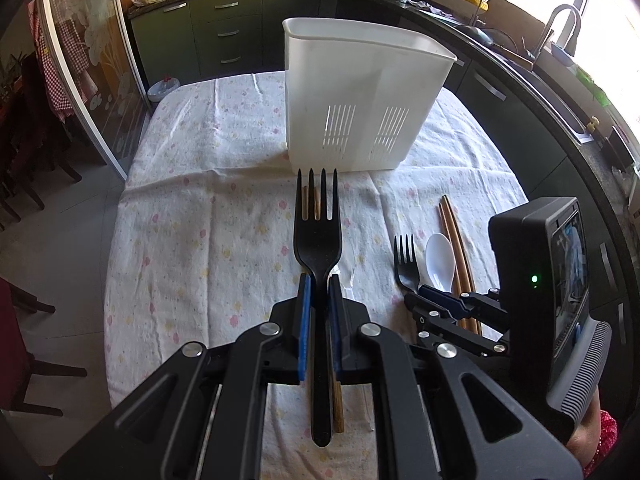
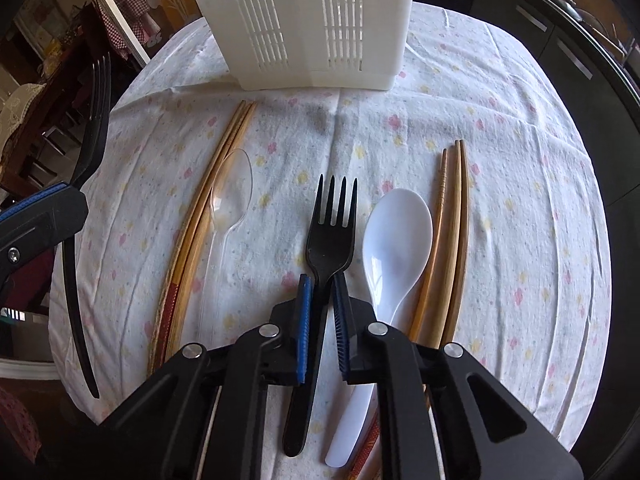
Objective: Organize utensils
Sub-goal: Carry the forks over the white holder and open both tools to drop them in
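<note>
My left gripper [image 1: 319,280] is shut on a black fork [image 1: 318,236], held above the table with its tines toward the white slotted utensil holder [image 1: 356,92]. That fork also shows at the left of the right wrist view [image 2: 90,128]. My right gripper [image 2: 323,280] is shut on a second black fork [image 2: 331,236] low over the cloth. The right gripper also shows in the left wrist view [image 1: 424,292]. A white spoon [image 2: 394,236], a clear plastic spoon [image 2: 231,192] and two sets of wooden chopsticks [image 2: 212,208] [image 2: 450,232] lie on the floral tablecloth [image 2: 500,160].
The holder [image 2: 304,20] stands at the far middle of the table. Kitchen counters and green cabinets [image 1: 224,32] run behind and to the right, with a sink [image 1: 560,36] at the right. Dark chairs [image 1: 28,168] stand on the left floor.
</note>
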Demonstrator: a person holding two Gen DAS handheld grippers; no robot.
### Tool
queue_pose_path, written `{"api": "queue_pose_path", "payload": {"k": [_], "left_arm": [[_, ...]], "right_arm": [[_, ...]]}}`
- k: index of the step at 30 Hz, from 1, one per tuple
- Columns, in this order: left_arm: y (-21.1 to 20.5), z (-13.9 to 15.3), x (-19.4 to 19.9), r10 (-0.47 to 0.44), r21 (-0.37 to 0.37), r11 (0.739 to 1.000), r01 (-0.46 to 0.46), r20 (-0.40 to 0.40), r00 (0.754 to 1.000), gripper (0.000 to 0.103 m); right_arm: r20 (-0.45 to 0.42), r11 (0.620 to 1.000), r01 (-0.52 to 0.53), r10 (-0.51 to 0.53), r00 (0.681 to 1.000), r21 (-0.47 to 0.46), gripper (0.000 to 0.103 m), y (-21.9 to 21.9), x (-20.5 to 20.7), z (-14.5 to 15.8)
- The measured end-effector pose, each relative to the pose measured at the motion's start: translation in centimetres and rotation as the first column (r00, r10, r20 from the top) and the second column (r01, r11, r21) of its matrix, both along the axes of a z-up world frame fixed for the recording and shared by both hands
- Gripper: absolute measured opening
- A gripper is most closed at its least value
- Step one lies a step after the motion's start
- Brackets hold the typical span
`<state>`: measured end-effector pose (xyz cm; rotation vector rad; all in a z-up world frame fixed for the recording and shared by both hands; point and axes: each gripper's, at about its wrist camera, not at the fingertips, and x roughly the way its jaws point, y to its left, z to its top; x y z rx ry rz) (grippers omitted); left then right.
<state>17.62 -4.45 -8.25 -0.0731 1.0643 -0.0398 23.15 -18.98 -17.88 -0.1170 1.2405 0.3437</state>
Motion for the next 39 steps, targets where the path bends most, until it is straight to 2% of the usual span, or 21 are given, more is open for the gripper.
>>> {"api": "queue_pose_path", "payload": {"k": [3, 6, 10, 13, 16, 20, 22, 25, 29, 31, 35, 39], "left_arm": [[0.1, 0.5, 0.2, -0.001, -0.004, 1.0, 0.001, 0.01, 1.0, 0.009], [0.5, 1.8, 0.7, 0.007, -0.018, 1.0, -0.006, 0.045, 0.999, 0.009], [0.9, 5.1, 1.8, 0.026, -0.036, 0.999, -0.021, 0.148, 0.989, 0.009], [1.2, 8.2, 3.3, 0.039, -0.065, 0.998, -0.024, 0.239, 0.97, 0.009], [1.3, 11.6, 5.1, 0.055, -0.089, 0.996, -0.023, 0.371, 0.927, 0.009], [0.6, 14.8, 7.5, 0.055, -0.076, 0.997, -0.015, 0.569, 0.82, 0.009], [-0.1, 15.0, 9.0, 0.046, -0.057, 0.998, -0.014, 0.622, 0.782, 0.009], [-0.6, 13.8, 11.4, 0.056, -0.051, 0.998, -0.03, 0.643, 0.763, 0.009], [-0.6, 11.6, 13.1, 0.085, -0.043, 0.996, -0.075, 0.686, 0.723, 0.009], [-0.6, 10.3, 13.6, 0.083, -0.034, 0.996, -0.083, 0.686, 0.723, 0.009], [-0.5, 8.0, 14.4, 0.076, -0.027, 0.997, -0.076, 0.64, 0.765, 0.009], [-0.1, 6.6, 14.4, 0.067, -0.019, 0.997, -0.071, 0.617, 0.784, 0.009]], "right_arm": [[0.015, 0.996, 0.018, -0.019, 1.0, 0.085, 0.009, -1.0, -0.2, 0.7], [0.067, 0.979, 0.018, -0.032, 0.997, 0.202, 0.009, -2.5, -0.6, 2.9], [0.147, 0.941, 0.012, -0.066, 0.987, 0.338, 0.009, -5.3, -1.4, 6.2], [0.213, 0.916, 0.003, -0.097, 0.972, 0.401, 0.009, -7.0, -1.9, 8.3], [0.273, 0.898, -0.013, -0.12, 0.955, 0.44, 0.009, -8.2, -2.5, 10.1], [0.327, 0.886, -0.035, -0.133, 0.936, 0.462, 0.009, -9.3, -3.1, 11.8], [0.344, 0.883, -0.04, -0.141, 0.928, 0.468, 0.009, -9.9, -3.3, 12.4], [0.366, 0.881, -0.045, -0.149, 0.918, 0.471, 0.009, -10.4, -3.4, 13.1], [0.395, 0.877, -0.049, -0.164, 0.904, 0.477, 0.009, -10.8, -2.7, 14.2], [0.418, 0.876, -0.054, -0.174, 0.892, 0.479, 0.009, -10.6, -2.3, 14.7], [0.477, 0.872, -0.071, -0.195, 0.857, 0.484, 0.009, -10.1, -0.8, 16.6], [0.549, 0.876, -0.086, -0.219, 0.807, 0.475, 0.009, -8.9, 1.4, 19.1]]}}
